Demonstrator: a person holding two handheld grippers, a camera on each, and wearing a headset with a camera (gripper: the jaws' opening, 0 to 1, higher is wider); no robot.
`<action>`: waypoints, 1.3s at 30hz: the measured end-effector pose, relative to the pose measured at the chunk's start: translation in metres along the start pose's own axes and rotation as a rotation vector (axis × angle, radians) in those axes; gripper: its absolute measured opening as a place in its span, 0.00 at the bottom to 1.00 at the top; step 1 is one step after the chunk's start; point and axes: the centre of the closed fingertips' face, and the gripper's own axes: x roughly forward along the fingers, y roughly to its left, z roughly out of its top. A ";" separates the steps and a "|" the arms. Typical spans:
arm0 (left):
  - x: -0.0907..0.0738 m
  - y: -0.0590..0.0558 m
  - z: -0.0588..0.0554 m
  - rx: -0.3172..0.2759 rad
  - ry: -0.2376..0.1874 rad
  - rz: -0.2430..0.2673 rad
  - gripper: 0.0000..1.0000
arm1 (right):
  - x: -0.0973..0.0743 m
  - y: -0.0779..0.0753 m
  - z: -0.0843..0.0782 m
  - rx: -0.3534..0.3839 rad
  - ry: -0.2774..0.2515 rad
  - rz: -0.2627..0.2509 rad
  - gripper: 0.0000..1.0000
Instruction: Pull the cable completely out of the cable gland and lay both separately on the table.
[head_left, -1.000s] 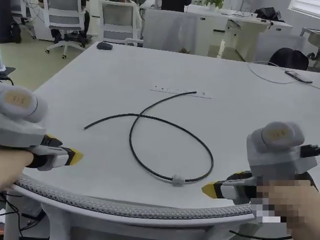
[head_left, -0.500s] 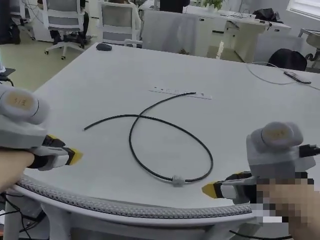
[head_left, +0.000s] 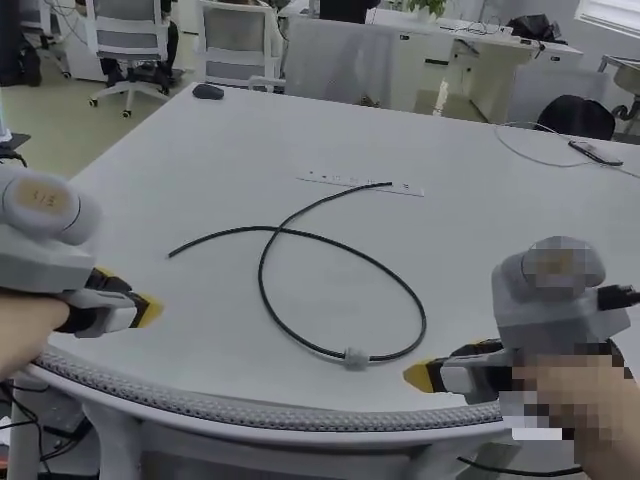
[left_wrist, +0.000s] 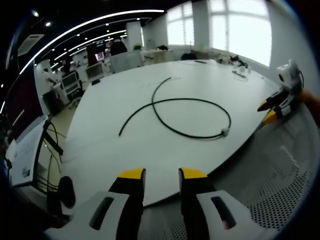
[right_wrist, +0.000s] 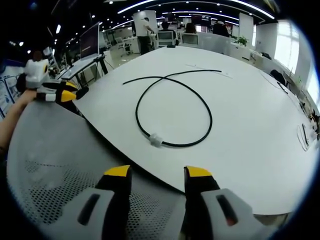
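A black cable (head_left: 300, 238) lies in a crossed loop in the middle of the white table (head_left: 230, 150). A small grey cable gland (head_left: 354, 358) sits threaded on the cable at the loop's near side; it also shows as the gland (left_wrist: 225, 132) and the gland (right_wrist: 155, 140). My left gripper (head_left: 140, 312) hovers at the table's near left edge, open and holding nothing, its jaws a narrow gap apart (left_wrist: 162, 175). My right gripper (head_left: 420, 375) is at the near right edge, just right of the gland, open and holding nothing (right_wrist: 158, 172).
A thin white strip (head_left: 360, 184) lies by the cable's far end. A dark mouse (head_left: 209, 92) sits at the far left corner. A thin wire and a small device (head_left: 590, 152) lie at far right. A perforated grey band (head_left: 250, 410) rims the near edge. Office chairs stand beyond.
My left gripper has drifted slightly left along the near edge. The cable, the gland and my right gripper lie as before.
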 end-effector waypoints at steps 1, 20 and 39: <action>0.000 0.000 0.000 -0.001 0.001 0.001 0.27 | 0.000 0.000 0.000 0.001 -0.001 0.000 0.44; 0.000 -0.001 -0.002 0.003 0.013 -0.009 0.27 | 0.000 0.001 0.000 -0.001 0.002 0.002 0.43; -0.006 -0.053 -0.007 0.283 0.088 -0.337 0.31 | 0.009 0.039 0.000 -0.405 0.128 0.317 0.39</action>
